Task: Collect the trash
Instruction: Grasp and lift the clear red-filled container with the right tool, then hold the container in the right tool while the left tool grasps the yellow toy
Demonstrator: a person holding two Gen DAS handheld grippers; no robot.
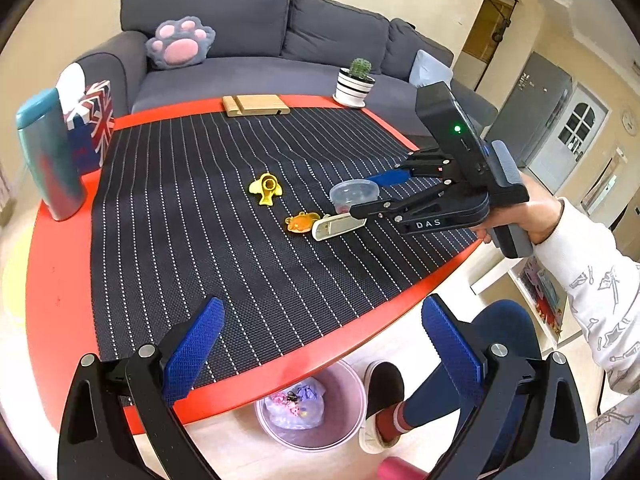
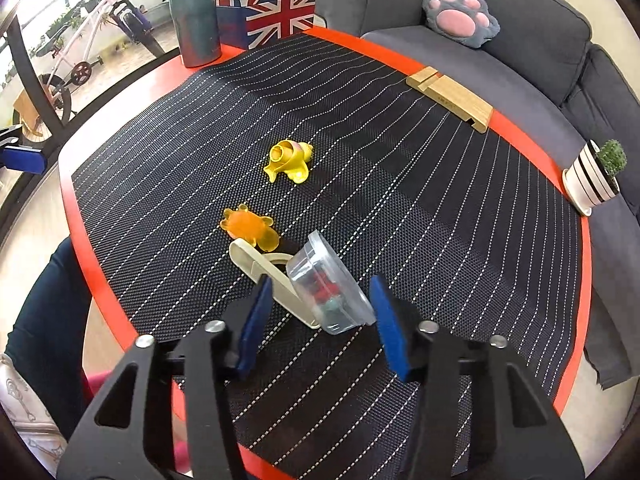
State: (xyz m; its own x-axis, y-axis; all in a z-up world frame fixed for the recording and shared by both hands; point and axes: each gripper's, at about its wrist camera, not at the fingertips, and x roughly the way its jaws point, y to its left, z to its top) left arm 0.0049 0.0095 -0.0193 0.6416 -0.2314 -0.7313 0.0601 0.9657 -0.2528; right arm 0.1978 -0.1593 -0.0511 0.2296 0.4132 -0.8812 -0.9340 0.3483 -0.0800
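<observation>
Sofa: a dark grey couch behind the table, with a grey and pink paw-shaped cushion on its seat.
Table: red top, mostly covered by a black woven mat with thin white stripes.
Bin: a pale pink wastebasket on the floor under the table's near edge; inside lies a crumpled clear bag with pink and purple scraps.
Left gripper: fingers spread wide and empty, blue pads hovering above the table's near edge, over the bin.
Right gripper: fingers parted with 1 pad on each side of the clear container, neither visibly pressing on it; whether a pad touches it cannot be told.
Tissue box: Union Jack print, at a table corner, a white tissue sticking out of its top.
Teal tumbler: upright with its lid on, just beside the tissue box.
Cactus pot: white with black stripes, holding 1 small green cactus, at the table's edge.
Wooden stand: lying flat at the far edge of the mat.
Clear container: a small lidded plastic tub tilted on its side on the mat, with red and green bits inside, leaning on a cream plastic clip.
Yellow piece: a hollow plastic toy mid-mat.
Orange piece: a translucent toy touching the clip's far end.
</observation>
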